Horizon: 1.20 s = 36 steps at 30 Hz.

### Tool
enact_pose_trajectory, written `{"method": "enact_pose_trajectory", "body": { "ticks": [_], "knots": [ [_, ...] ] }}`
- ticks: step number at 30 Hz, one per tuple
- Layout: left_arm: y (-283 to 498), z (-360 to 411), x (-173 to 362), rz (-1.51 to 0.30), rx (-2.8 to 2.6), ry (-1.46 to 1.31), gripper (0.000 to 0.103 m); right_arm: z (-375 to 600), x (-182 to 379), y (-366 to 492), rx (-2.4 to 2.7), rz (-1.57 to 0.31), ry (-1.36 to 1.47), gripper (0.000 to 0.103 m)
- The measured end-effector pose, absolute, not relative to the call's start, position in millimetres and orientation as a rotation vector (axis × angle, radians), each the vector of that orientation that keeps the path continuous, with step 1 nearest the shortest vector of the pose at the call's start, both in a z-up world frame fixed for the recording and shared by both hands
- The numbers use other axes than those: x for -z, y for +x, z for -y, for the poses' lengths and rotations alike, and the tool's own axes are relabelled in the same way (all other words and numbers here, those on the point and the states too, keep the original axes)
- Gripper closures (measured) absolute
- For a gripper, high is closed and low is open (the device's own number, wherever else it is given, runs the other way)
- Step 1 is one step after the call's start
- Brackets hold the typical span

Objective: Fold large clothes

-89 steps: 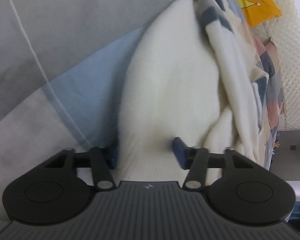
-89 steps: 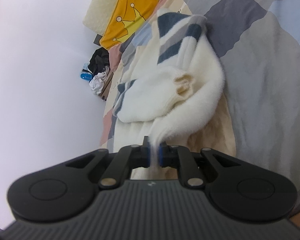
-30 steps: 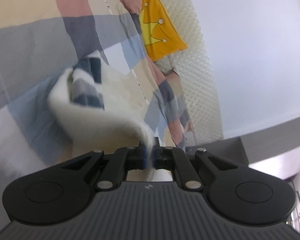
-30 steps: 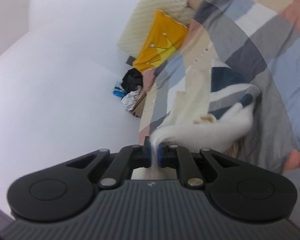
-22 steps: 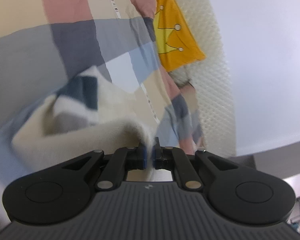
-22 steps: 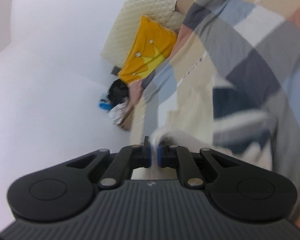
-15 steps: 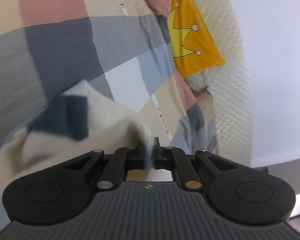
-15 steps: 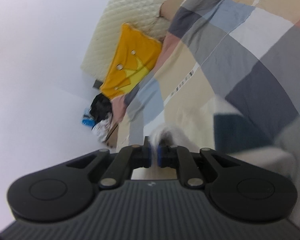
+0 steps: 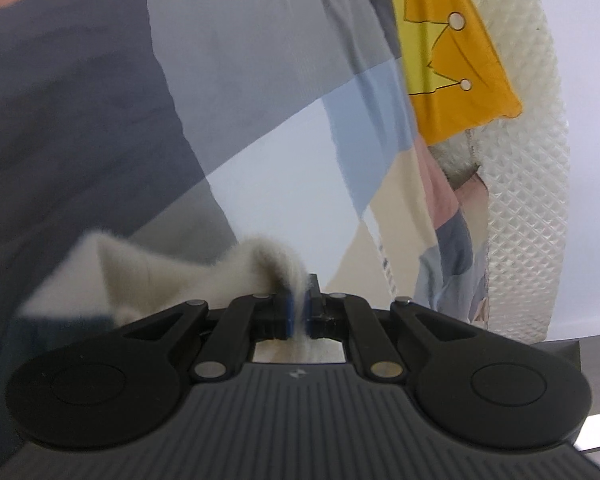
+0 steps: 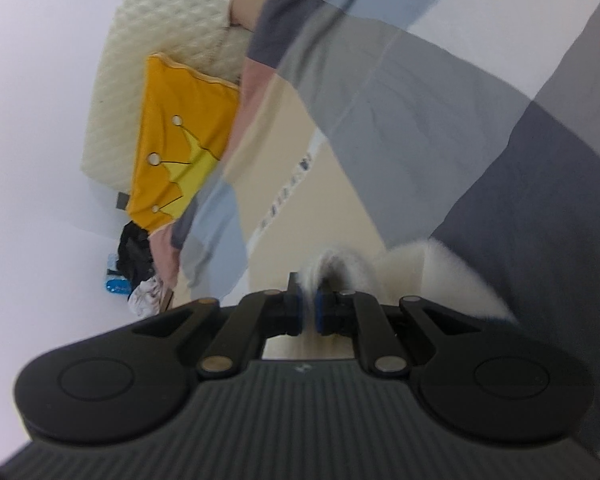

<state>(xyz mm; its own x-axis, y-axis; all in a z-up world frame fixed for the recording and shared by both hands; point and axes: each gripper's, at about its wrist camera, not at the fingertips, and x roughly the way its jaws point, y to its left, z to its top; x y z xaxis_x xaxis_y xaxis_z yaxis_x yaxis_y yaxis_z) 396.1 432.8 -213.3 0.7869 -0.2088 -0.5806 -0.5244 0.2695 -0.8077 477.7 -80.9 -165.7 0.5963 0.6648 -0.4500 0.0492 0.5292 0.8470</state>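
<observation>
Pinching a fold of the cream fleece garment [image 9: 148, 276] between its blue pads, my left gripper [image 9: 299, 312] holds the cloth at lower centre of its frame, the fabric trailing off to the lower left. My right gripper [image 10: 308, 314] likewise clamps a fluffy edge of it [image 10: 432, 280] at lower centre, the cloth bunching to the right. Behind lies the patchwork bedspread [image 9: 100, 100], with a yellow crown cushion [image 9: 452, 52] at upper right in the left view and upper left in the right.

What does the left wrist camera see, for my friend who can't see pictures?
The left gripper pinches a fuzzy cream garment above a patchwork bedspread. A yellow crown pillow leans on a quilted headboard behind.
</observation>
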Motion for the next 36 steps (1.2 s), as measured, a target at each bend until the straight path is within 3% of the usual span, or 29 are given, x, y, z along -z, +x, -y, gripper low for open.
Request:
{"method": "enact_pose_trajectory", "body": {
  "ticks": [9, 12, 13, 14, 15, 17, 19, 20, 27, 36],
  "knots": [
    [418.9, -439.6, 236.4, -0.724, -0.168, -1.244, 0.094, 73.4, 191.7, 494.1, -0.414, -0.925, 0.962, 0.093],
    [423.6, -434.3, 223.8, -0.750, -0.119, -1.183, 0.062, 75.4, 188.4, 490.7, -0.435, -0.924, 0.983, 0.091],
    [424.9, -432.1, 217.4, -0.749, -0.095, -1.165, 0.041, 75.5, 186.4, 489.1, -0.440, -0.921, 0.992, 0.091],
    [424.0, -430.6, 209.7, -0.743, -0.074, -1.143, 0.030, 76.4, 183.7, 486.2, -0.446, -0.915, 1.006, 0.091],
    [423.8, -427.6, 201.9, -0.739, -0.054, -1.112, 0.029, 76.5, 180.7, 483.9, -0.455, -0.914, 1.018, 0.089],
    [422.1, -419.2, 184.9, -0.737, -0.008, -1.052, 0.028, 74.8, 174.7, 480.0, -0.481, -0.907, 1.028, 0.072],
    [418.2, -410.7, 171.7, -0.726, 0.004, -1.008, 0.027, 74.5, 165.9, 473.2, -0.529, -0.891, 1.042, 0.030],
    [416.7, -406.8, 165.0, -0.728, 0.000, -0.968, 0.027, 74.3, 160.7, 469.3, -0.554, -0.877, 1.042, 0.025],
    [424.2, -376.6, 136.0, -0.792, -0.142, -0.490, 0.027, 75.0, 128.5, 450.5, -0.638, -0.800, 0.854, 0.022],
    [457.8, -381.8, 166.3, -0.848, -0.056, -0.363, 0.027, 56.7, 136.3, 478.5, -0.557, -0.772, 0.538, 0.023]
  ]
}}
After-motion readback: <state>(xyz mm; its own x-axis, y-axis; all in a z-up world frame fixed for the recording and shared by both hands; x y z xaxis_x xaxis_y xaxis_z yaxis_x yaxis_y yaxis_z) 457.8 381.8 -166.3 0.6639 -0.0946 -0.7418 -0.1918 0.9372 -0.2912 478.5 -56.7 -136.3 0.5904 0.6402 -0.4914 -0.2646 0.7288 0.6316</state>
